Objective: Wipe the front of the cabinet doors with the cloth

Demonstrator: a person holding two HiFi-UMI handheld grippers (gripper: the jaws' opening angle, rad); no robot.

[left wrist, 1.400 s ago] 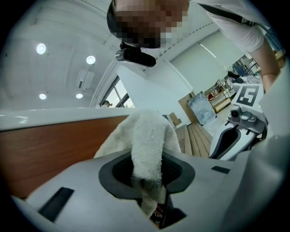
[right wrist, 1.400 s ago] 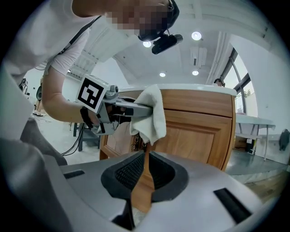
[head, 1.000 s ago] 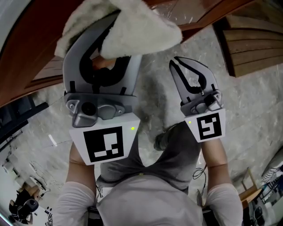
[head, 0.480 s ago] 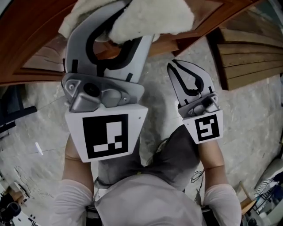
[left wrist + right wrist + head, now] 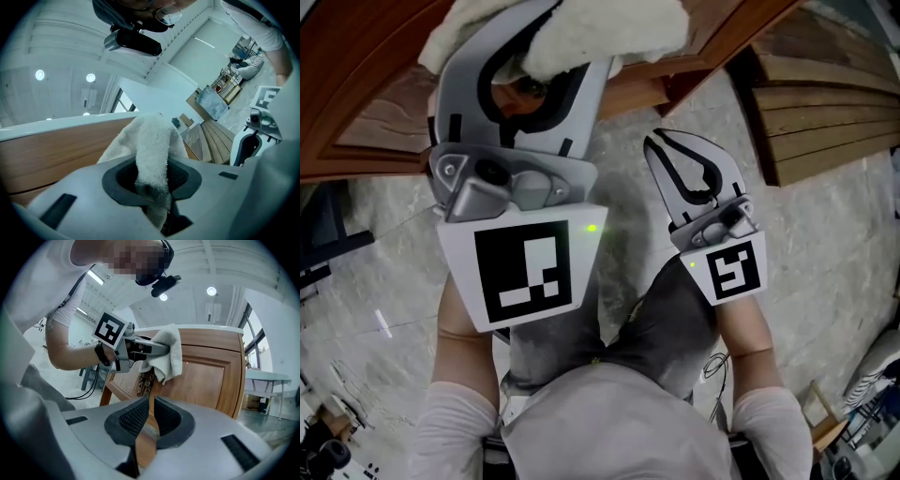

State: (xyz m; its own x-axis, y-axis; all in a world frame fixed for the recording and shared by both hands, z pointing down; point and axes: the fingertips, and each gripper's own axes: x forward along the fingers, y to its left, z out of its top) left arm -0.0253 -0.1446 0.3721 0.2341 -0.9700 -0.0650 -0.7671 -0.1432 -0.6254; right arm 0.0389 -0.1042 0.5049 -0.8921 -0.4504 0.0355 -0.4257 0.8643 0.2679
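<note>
The cloth (image 5: pixel 600 33) is fluffy terry, the cabinet door (image 5: pixel 206 376) glossy wood.

The cloth (image 5: pixel 609 33) hides the tips of my left gripper (image 5: pixel 152 185). The head view's top edge cuts off cloth and cabinet door (image 5: pixel 356 80).

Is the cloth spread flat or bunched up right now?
Bunched: the cloth is gathered into a thick fold, pinched between the jaws of the left gripper.

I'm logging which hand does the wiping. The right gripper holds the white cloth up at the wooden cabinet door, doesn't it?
Wrong side: the left gripper holds the white cloth up at the wooden cabinet door. The left gripper view shows the cloth pinched between its jaws; the right gripper holds nothing.
</note>
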